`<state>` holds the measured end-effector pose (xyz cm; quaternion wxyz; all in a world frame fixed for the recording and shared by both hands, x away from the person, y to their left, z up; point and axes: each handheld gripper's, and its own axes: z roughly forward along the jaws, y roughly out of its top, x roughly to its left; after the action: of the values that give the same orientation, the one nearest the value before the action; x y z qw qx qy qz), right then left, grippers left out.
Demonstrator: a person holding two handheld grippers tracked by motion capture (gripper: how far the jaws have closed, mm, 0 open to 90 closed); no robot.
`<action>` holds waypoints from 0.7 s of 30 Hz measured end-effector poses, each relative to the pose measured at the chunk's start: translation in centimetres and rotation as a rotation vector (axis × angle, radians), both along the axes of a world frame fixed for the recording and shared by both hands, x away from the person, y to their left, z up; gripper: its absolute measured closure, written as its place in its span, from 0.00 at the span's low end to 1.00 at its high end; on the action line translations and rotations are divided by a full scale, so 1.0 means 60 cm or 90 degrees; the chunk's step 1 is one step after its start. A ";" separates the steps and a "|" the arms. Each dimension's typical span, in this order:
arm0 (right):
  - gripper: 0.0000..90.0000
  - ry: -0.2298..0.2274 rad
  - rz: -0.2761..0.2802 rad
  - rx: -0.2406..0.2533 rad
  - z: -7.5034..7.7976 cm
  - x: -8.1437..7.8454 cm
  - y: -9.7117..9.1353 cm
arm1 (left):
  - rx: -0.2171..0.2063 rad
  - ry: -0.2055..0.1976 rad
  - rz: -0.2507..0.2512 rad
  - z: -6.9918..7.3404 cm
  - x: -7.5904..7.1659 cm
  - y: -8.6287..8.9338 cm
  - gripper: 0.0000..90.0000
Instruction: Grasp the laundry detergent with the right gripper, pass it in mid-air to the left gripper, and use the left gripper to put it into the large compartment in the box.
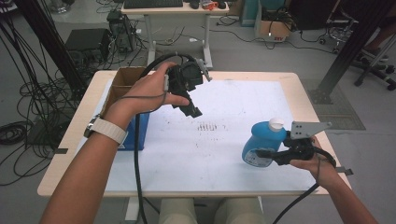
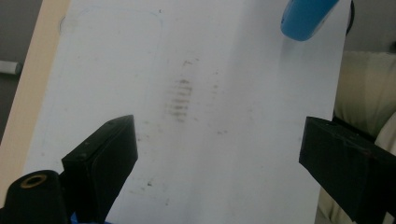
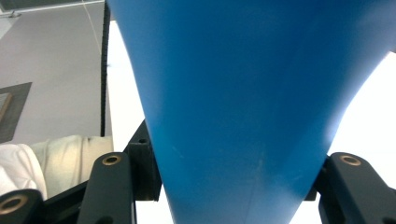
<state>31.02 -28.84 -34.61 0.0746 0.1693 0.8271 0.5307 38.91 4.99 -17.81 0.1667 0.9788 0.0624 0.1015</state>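
Right tongs [image 1: 275,156] clamped on the body of a blue bottle [image 1: 261,142], held tilted above the table's [image 1: 308,100] near right, its white cap [image 1: 276,123] uppermost. Left tongs [image 1: 192,111], apart and empty, hang over the table's left-centre, well apart; the bottle lies to their right.

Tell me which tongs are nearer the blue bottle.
Right. The right tongs are clamped on the blue bottle; the left tongs hang open above the mat, off to its left.
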 end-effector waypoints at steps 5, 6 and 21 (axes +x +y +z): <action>0.47 0.003 0.016 -0.005 0.013 0.002 0.011 | 0.007 -0.007 -0.011 0.011 -0.015 -0.004 0.11; 0.48 0.007 0.019 -0.003 0.015 0.002 0.013 | 0.009 -0.007 -0.014 0.014 -0.018 -0.006 0.11; 0.48 0.000 0.068 -0.023 0.048 0.007 0.057 | 0.025 -0.031 -0.065 0.045 -0.077 -0.045 0.11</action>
<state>31.46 -25.40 -31.73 0.0493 0.1231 0.8444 0.5190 34.32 2.29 -15.11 0.1540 0.9810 0.0061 0.1181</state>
